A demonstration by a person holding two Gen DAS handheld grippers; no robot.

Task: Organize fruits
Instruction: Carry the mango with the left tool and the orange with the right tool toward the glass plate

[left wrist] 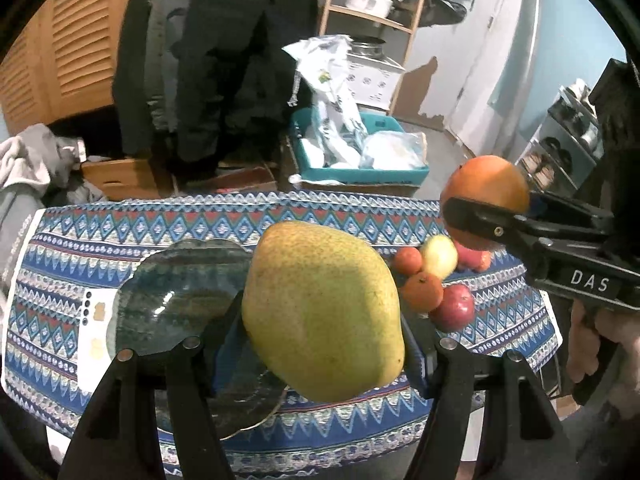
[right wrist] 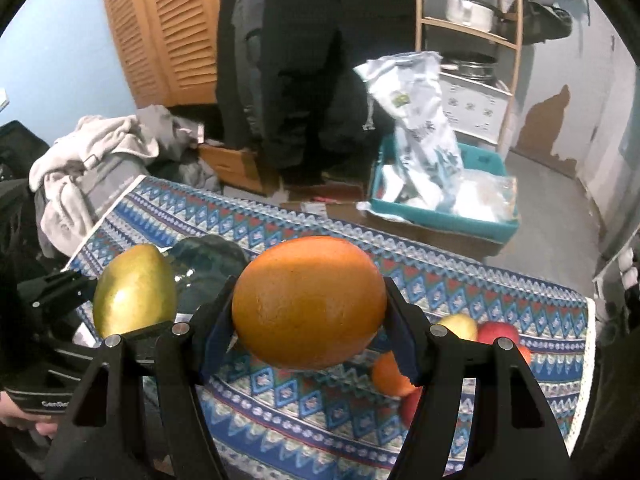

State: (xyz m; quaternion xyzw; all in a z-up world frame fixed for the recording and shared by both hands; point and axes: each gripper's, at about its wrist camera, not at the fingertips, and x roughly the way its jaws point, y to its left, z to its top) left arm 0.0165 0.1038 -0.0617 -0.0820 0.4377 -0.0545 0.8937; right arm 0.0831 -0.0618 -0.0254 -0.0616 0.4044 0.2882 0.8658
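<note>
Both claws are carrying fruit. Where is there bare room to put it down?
The dark glazed plate looks empty, just behind the big yellow-green pear. Bare patterned tablecloth lies behind the large orange. It is crowded at the pile of small fruits, on the orange's side of the plate.

- The white letters "DAS" stand on the black body of the right gripper [left wrist: 486, 216], seen at the right edge of the left wrist view.
- Small white lettering that begins "Gen" stands on the black body of the left gripper [right wrist: 132, 322], low at the left of the right wrist view; the rest is cut off behind a finger.
- A green and yellow logo on the white plastic bag [left wrist: 334, 92] is too small to read.
</note>
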